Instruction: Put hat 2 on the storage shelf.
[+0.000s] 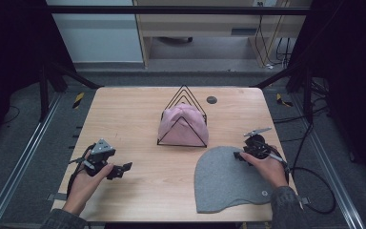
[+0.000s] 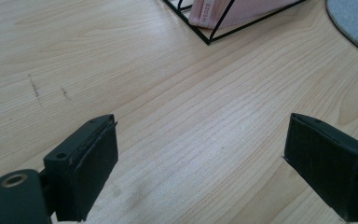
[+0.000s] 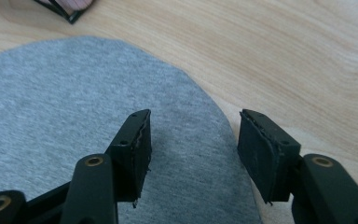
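The pale wooden table (image 1: 138,119) sits in a dim room. The grey hat (image 1: 224,179) lies flat at its near right corner. My right gripper (image 3: 193,154) straddles the hat's rim, jaws apart, nothing pinched yet. Next: lower and clamp the edge. Beyond stands the wire rack (image 1: 183,119) holding a pink hat (image 1: 183,126). My left gripper (image 2: 200,163) waits open.

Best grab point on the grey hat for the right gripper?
Probably the curved right edge of the grey hat. It lies flat on the table, so only the rim offers a bite. The right gripper already straddles that edge, jaws open, one over the fabric and one over bare wood; coming down from above, slightly from the right, should pinch it.
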{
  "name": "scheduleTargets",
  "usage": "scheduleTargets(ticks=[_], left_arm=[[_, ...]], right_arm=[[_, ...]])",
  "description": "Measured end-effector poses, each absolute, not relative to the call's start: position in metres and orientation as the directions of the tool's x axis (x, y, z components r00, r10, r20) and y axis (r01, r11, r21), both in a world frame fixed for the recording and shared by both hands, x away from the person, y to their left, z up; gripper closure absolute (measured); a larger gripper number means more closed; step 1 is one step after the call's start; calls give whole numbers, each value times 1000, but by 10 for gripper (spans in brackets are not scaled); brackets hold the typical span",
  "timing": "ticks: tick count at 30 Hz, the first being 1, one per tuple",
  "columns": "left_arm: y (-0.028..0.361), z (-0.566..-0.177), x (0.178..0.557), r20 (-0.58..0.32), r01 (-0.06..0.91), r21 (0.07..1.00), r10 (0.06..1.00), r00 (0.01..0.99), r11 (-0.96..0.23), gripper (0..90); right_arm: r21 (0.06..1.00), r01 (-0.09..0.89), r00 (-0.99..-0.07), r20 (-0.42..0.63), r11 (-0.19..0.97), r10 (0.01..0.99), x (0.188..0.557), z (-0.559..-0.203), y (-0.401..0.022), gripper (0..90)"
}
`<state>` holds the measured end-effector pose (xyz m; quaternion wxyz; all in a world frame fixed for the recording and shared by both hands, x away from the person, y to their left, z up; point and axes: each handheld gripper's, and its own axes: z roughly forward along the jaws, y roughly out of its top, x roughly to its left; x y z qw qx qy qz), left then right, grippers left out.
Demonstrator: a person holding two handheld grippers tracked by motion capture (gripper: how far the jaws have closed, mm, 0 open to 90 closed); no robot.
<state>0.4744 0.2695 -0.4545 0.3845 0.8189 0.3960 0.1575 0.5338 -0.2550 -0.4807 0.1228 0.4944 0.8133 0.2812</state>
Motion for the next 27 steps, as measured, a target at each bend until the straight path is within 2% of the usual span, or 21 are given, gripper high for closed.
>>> scheduleTargets(ticks=[2, 8, 10, 19, 22, 27], left_arm=[[270, -455, 474, -46, 528, 754, 770, 637, -391, 88], [270, -455, 475, -47, 531, 751, 770, 637, -393, 88], [270, -456, 475, -43, 532, 744, 766, 641, -404, 89], [271, -457, 476, -50, 544, 734, 766, 641, -407, 91], [270, -458, 476, -50, 548, 725, 762, 645, -416, 91], [269, -463, 478, -90, 571, 701, 741, 665, -427, 84]], right_arm=[[573, 738, -479, 74, 356, 875, 534, -481, -254, 439], [562, 733, -496, 53, 384, 867, 532, -482, -251, 536], [558, 727, -505, 41, 400, 862, 531, -481, -251, 609], [538, 718, -544, 37, 442, 838, 527, -480, -247, 829], [536, 722, -545, 50, 438, 837, 526, -479, -246, 849], [611, 675, -566, 69, 414, 821, 511, -460, -239, 858]])
